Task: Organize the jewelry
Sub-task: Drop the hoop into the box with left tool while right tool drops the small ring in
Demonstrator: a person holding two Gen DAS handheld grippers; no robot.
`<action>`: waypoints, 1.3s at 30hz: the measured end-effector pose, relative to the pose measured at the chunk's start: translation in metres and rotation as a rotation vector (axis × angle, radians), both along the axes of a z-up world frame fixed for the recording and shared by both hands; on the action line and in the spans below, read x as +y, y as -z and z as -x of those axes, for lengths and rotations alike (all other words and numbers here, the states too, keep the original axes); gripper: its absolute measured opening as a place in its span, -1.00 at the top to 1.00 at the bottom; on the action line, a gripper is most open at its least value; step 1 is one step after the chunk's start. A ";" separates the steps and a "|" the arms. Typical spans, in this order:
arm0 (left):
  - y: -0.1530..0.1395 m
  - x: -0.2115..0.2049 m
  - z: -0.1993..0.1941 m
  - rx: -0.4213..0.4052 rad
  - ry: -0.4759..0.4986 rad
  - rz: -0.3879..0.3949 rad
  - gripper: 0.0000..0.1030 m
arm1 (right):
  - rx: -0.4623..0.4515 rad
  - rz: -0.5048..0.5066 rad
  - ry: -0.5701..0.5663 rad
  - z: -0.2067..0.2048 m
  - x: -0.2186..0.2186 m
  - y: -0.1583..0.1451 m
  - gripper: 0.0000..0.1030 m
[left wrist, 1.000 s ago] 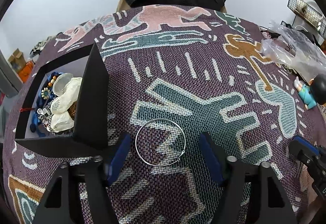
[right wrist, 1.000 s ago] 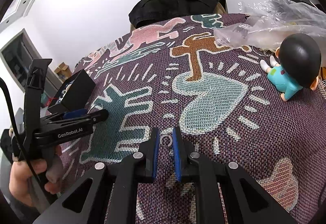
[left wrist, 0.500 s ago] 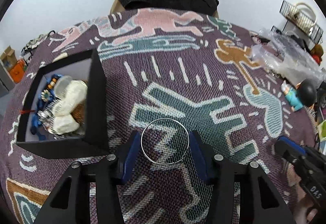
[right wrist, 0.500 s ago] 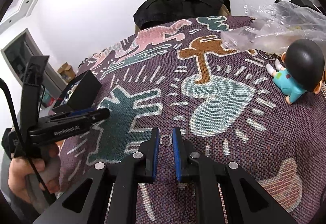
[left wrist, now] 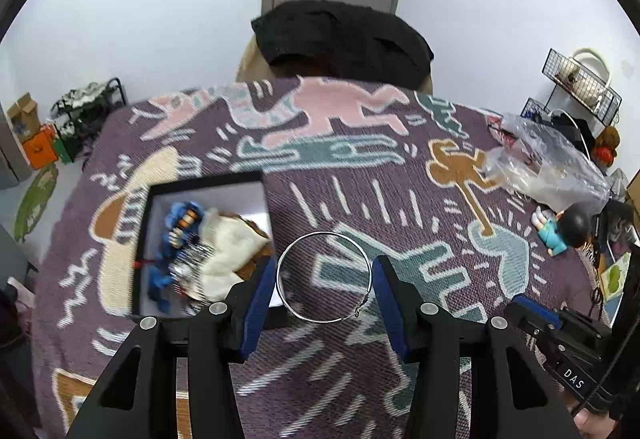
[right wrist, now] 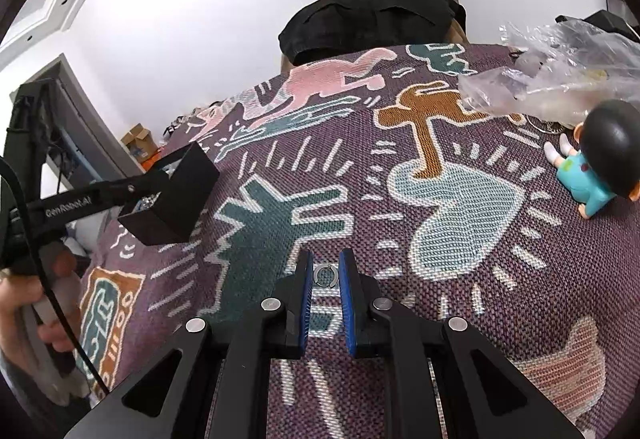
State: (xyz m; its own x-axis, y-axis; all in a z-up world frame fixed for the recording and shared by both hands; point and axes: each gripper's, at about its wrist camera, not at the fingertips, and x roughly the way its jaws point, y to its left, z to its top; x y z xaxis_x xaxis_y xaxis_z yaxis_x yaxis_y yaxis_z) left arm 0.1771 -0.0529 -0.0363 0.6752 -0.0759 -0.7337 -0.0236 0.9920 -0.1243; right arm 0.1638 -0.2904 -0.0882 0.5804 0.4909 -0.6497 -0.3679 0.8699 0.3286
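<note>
- Hoop earring (left wrist: 324, 276) sits clamped between the left gripper (left wrist: 325, 289) pads, lifted off the desk (left wrist: 400, 179), angled downward; black jewelry box (left wrist: 205, 247) at nine o'clock.
- Right gripper (right wrist: 325, 281) tilts down, pinching a small ring (right wrist: 326, 275).
- Left hand (right wrist: 24, 303) grasps the handle.

A thin silver hoop (left wrist: 325, 276) hangs beside the open black box (left wrist: 208, 183) of jewelry (left wrist: 188, 259).

Both grippers were matte black with blue pads on the fingers (right wrist: 306, 293) and shiny round screws along the arms. One (right wrist: 60, 205) had white "GenRobot.AI" lettering plus a black cable; the other (left wrist: 538, 315) read "DAS".
</note>
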 end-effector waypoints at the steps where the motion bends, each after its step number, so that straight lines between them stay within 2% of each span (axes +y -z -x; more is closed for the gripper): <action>1: -0.003 0.003 0.001 -0.006 0.000 0.003 0.00 | -0.003 -0.001 -0.003 0.000 0.001 -0.001 0.73; 10: -0.021 0.035 0.003 -0.040 -0.040 -0.011 -0.01 | -0.015 0.006 -0.031 0.001 0.018 -0.006 0.73; 20: -0.011 0.065 -0.011 -0.019 -0.081 0.003 -0.04 | -0.028 0.016 -0.070 0.000 0.040 -0.013 0.73; 21: -0.010 0.067 -0.012 -0.012 -0.082 0.008 -0.05 | -0.031 0.016 -0.077 0.000 0.044 -0.015 0.73; 23: -0.008 0.071 -0.014 0.004 -0.080 0.023 -0.35 | -0.035 0.014 -0.089 -0.001 0.051 -0.018 0.73; 26: -0.009 0.081 -0.008 -0.026 -0.105 0.044 -0.57 | -0.046 0.014 -0.112 -0.003 0.066 -0.025 0.73; 32: -0.009 0.105 0.000 -0.042 -0.143 0.092 -0.59 | -0.070 0.003 -0.161 -0.008 0.098 -0.043 0.73; 39: -0.009 0.129 0.011 -0.051 -0.176 0.111 -0.59 | -0.073 -0.007 -0.218 -0.018 0.137 -0.059 0.73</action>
